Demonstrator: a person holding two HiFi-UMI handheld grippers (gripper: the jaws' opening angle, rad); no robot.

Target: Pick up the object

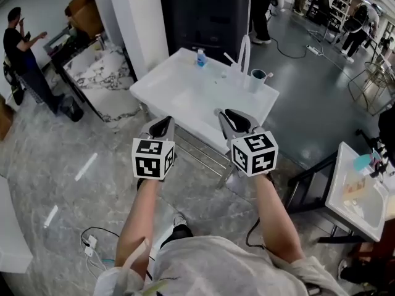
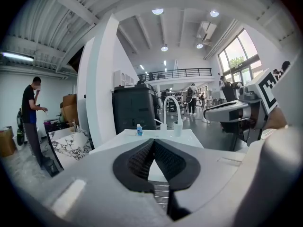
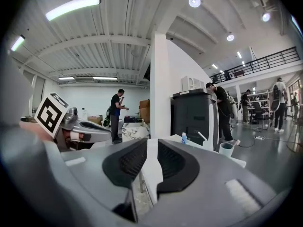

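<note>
A white sink table stands ahead of me. At its far edge sit a small blue-capped bottle, a white faucet and a teal-rimmed cup. My left gripper hangs just short of the table's near edge; its jaws meet at the tips with nothing in them. My right gripper is over the near edge, jaws a narrow gap apart and empty. Both point towards the bottle and cup, well short of them.
A marble slab leans left of the table beside a white pillar. A dark cabinet stands behind it. A person stands at far left. Another white table is at right. Cables lie on the floor.
</note>
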